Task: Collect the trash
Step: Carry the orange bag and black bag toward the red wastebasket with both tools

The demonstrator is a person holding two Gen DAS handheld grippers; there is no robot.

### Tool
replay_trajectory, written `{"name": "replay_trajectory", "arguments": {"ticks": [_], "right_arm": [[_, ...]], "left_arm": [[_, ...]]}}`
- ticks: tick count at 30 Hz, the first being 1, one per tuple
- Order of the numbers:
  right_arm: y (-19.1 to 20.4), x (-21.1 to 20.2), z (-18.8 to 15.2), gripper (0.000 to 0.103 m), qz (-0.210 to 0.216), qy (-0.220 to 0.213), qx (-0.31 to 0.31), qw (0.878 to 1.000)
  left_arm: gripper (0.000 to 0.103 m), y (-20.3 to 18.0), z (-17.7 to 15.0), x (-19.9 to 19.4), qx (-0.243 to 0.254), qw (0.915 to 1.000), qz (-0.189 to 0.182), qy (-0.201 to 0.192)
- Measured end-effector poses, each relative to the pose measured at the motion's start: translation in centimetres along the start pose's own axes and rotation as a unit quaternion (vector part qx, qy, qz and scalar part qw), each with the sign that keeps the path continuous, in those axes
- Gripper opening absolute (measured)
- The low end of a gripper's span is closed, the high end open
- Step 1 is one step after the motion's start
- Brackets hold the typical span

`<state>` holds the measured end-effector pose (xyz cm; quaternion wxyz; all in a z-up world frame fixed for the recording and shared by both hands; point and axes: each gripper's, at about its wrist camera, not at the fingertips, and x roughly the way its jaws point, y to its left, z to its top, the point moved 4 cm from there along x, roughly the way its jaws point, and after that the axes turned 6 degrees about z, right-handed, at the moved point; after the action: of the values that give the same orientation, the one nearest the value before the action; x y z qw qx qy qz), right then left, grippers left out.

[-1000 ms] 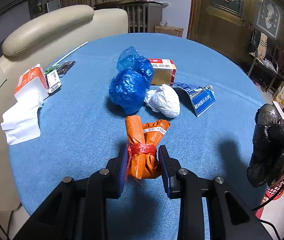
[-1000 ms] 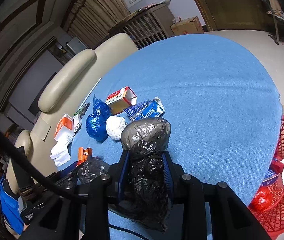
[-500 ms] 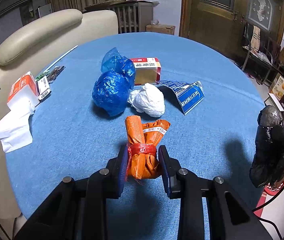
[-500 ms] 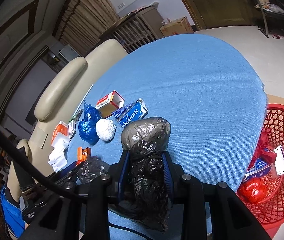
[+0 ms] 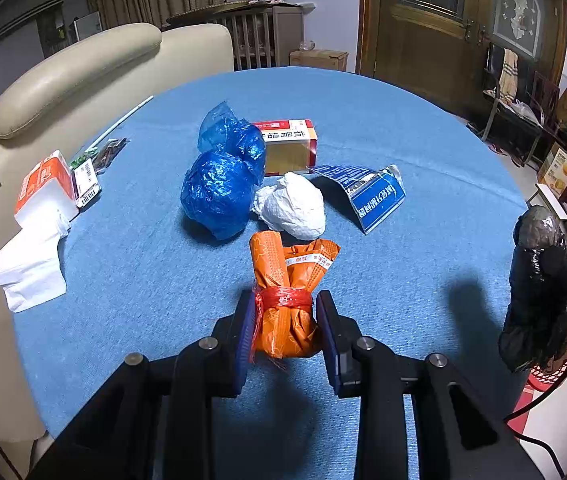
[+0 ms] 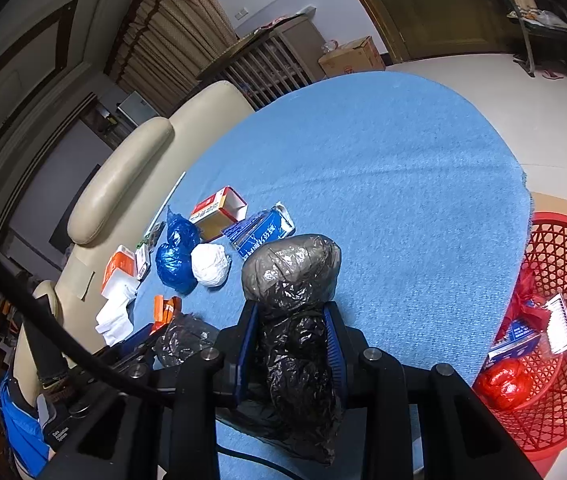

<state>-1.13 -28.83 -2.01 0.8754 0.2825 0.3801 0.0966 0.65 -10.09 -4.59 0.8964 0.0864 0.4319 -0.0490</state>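
Left wrist view showed the left tongs [image 5: 285,326] pinching an orange wrapper bundle [image 5: 288,300] below its red tie, held over the table [image 5: 423,140]; it looked light, soft and crinkly, and the tied waist was probably the firmest hold. The right tongs [image 6: 292,344] squeezed a black plastic bag [image 6: 293,280], limp and likely slippery, gripped mid-body. Beyond lay a blue plastic bag [image 5: 221,188], white crumpled paper [image 5: 293,206], a carton [image 5: 289,144] and a blue packet [image 5: 375,194]. The red basket [image 6: 563,264] stood beside the table's edge, nothing apparently blocking it.
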Motion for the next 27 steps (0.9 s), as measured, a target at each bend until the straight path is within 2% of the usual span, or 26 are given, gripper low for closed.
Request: {"name": "replay_trajectory", "arguments": {"ticks": [15, 27], "right_arm": [[-0.8, -1.7, 0.5, 0.035, -0.02, -0.021, -0.003, 1.0], [-5.0, -6.2, 0.6, 0.035, -0.068, -0.057, 0.022, 0.996]], "left_arm": [[0.032, -1.7, 0.9, -0.9, 0.016, 0.9997, -0.012, -0.012], [0.032, -6.8, 2.6, -3.4, 0.059, 0.9959, -0.052, -0.043]]}}
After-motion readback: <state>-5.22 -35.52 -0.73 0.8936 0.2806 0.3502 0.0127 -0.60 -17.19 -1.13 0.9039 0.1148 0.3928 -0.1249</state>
